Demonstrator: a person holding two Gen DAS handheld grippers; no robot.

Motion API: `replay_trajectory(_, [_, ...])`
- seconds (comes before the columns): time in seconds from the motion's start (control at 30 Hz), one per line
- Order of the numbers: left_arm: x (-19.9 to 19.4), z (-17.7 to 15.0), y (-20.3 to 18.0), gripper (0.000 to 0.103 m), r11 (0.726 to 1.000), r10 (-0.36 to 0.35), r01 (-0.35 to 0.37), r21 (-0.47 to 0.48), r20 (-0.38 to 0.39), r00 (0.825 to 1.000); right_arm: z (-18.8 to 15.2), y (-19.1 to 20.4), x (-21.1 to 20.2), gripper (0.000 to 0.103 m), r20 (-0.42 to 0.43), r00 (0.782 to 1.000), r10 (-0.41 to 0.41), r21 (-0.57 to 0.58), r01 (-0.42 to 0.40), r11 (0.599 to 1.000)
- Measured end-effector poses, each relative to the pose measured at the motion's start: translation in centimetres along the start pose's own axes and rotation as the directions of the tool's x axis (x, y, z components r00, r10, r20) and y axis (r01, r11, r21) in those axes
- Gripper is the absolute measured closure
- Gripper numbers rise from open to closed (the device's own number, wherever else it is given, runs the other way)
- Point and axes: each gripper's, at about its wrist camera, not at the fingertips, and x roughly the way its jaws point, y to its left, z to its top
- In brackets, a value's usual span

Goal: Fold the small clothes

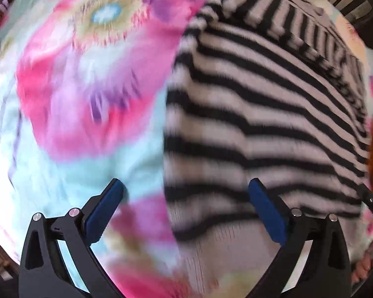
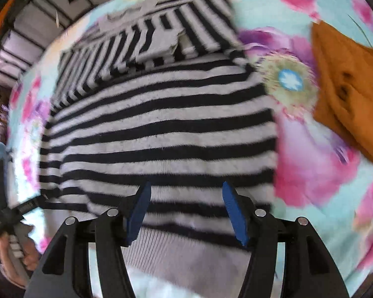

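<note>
Nearest the right wrist camera, the right gripper (image 2: 186,211) hangs with its blue pads parted and nothing pinched between them, poised over the plain ribbed hem of the striped sweater (image 2: 161,129), probably so it can take hold of that edge for a fold. The left gripper (image 1: 186,208) also stands wide and empty, pointing down at the sweater's side edge, one finger over the stripes and the other over the floral bedspread (image 1: 74,74); that straddle suits grabbing the edge, though blur hides whether it touches. The sweater lies flat on the bedspread, its sleeves laid across the upper body where the stripes run crosswise, so the fold looks partly made. Farther off, to the right, an orange garment (image 2: 348,87) lies apart.
</note>
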Motion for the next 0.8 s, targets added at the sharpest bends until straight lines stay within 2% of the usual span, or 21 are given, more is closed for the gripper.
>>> replay_trajectory(0.07, [-0.2, -1.3, -0.4, 0.005, 0.998, -0.057, 0.058, 0.028, -0.026, 0.998, -0.5, -1.1, -1.3, 0.043, 0.022, 1.000, 0.008, 0.029, -0.008, 1.000])
replay_trajectory(0.17, [-0.2, -3.0, -2.1, 0.006, 0.993, -0.053, 0.056, 0.108, -0.032, 0.998, -1.3, -4.0, -3.0, 0.043, 0.046, 0.999, 0.009, 0.097, -0.013, 0.995])
replay_trajectory(0.23, [-0.3, -3.8, -3.2, 0.014, 0.988, -0.040, 0.043, 0.147, -0.019, 0.999, -1.8, -5.2, -3.4, 0.043, 0.037, 0.999, 0.023, 0.150, -0.029, 0.988])
replay_trajectory(0.27, [-0.3, -3.9, -3.8, 0.023, 0.988, -0.043, 0.046, 0.151, -0.021, 0.999, -2.2, -5.5, -3.0, 0.043, 0.027, 0.999, 0.029, 0.177, -0.033, 0.984])
replay_trajectory(0.33, [-0.5, -4.2, -4.2, 0.029, 0.989, -0.045, 0.047, 0.144, -0.016, 0.999, -3.4, -6.7, -2.5, 0.043, -0.004, 0.999, 0.054, 0.235, -0.052, 0.971])
replay_trajectory(0.4, [-0.7, -4.7, -4.3, 0.043, 0.990, -0.050, 0.051, 0.128, -0.011, 0.999, -4.4, -7.8, -2.2, 0.043, -0.025, 0.995, 0.100, 0.284, -0.089, 0.955])
replay_trajectory(0.47, [-0.7, -5.1, -4.5, 0.047, 0.993, -0.073, 0.074, 0.090, -0.014, 0.997, -4.9, -7.6, -1.6, 0.043, -0.035, 0.991, 0.128, 0.298, -0.112, 0.948])
replay_trajectory(0.5, [-1.9, -6.1, -1.6, 0.049, 0.994, -0.078, 0.079, 0.078, -0.014, 0.997, -5.0, -7.2, -1.4, 0.043, -0.040, 0.990, 0.136, 0.294, -0.118, 0.948])
replay_trajectory(0.53, [-2.2, -6.6, -0.5, 0.049, 0.994, -0.092, 0.093, 0.060, -0.019, 0.996, -5.0, -6.5, -1.1, 0.044, -0.046, 0.988, 0.147, 0.285, -0.128, 0.950])
replay_trajectory(0.57, [-1.2, -5.5, 0.6, 0.049, 0.994, -0.102, 0.103, 0.047, -0.025, 0.994, -5.1, -5.9, -0.8, 0.045, -0.055, 0.986, 0.156, 0.269, -0.136, 0.953])
replay_trajectory(0.67, [-1.2, -6.0, 2.0, 0.048, 0.991, -0.131, 0.131, 0.010, -0.031, 0.991, -5.6, -4.5, 0.1, 0.057, -0.107, 0.982, 0.153, 0.224, -0.126, 0.966])
replay_trajectory(0.73, [-1.1, -6.0, 2.8, 0.045, 0.991, -0.134, 0.134, 0.014, -0.035, 0.990, -6.1, -3.7, 0.8, 0.078, -0.136, 0.984, 0.117, 0.184, -0.091, 0.979])
replay_trajectory(0.77, [-1.0, -6.1, 2.9, 0.045, 0.991, -0.128, 0.129, 0.021, -0.035, 0.991, -6.3, -3.3, 0.9, 0.083, -0.137, 0.985, 0.103, 0.156, -0.081, 0.984])
replay_trajectory(0.8, [-1.0, -6.1, 2.9, 0.046, 0.992, -0.125, 0.125, 0.024, -0.033, 0.992, -6.3, -2.9, 0.7, 0.094, -0.127, 0.986, 0.106, 0.141, -0.088, 0.986])
